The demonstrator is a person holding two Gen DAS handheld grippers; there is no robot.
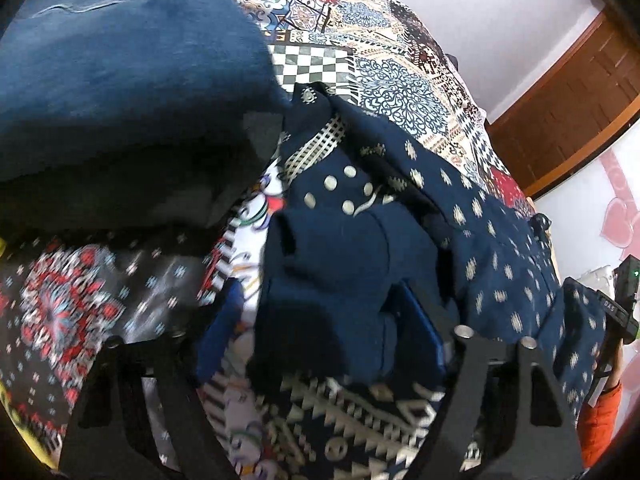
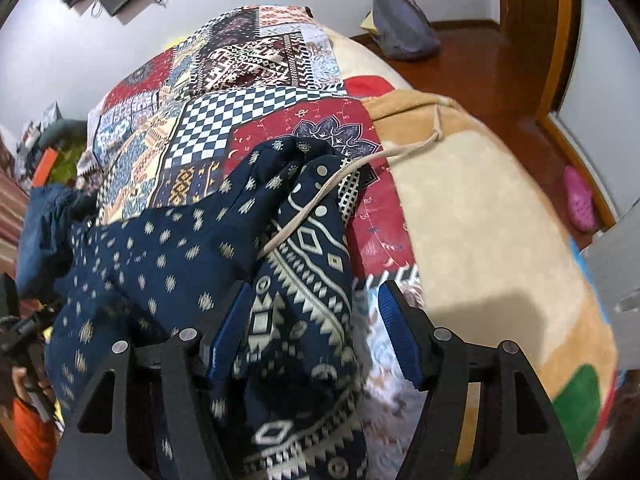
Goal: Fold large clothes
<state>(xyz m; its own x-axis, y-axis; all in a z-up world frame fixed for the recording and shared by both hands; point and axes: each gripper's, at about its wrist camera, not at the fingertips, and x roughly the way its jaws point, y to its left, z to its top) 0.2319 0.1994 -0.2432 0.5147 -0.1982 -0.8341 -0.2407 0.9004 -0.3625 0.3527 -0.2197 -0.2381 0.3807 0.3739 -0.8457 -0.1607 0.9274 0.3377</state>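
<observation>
A navy garment with small white motifs and a white geometric border lies bunched on the patchwork bedspread. My left gripper straddles a plain navy fold of it. The cloth rests against the right pad, while the left pad stands clear, so the jaws are open. In the right wrist view the same garment runs between the jaws of my right gripper. Its border touches the left pad; the right pad is apart from it, over the bedspread. A cream cord crosses the garment.
A blue denim garment is heaped to the left of the navy one. A beige blanket covers the bed's right side. A backpack and a pink slipper lie on the wooden floor. An orange sleeve shows at the edge.
</observation>
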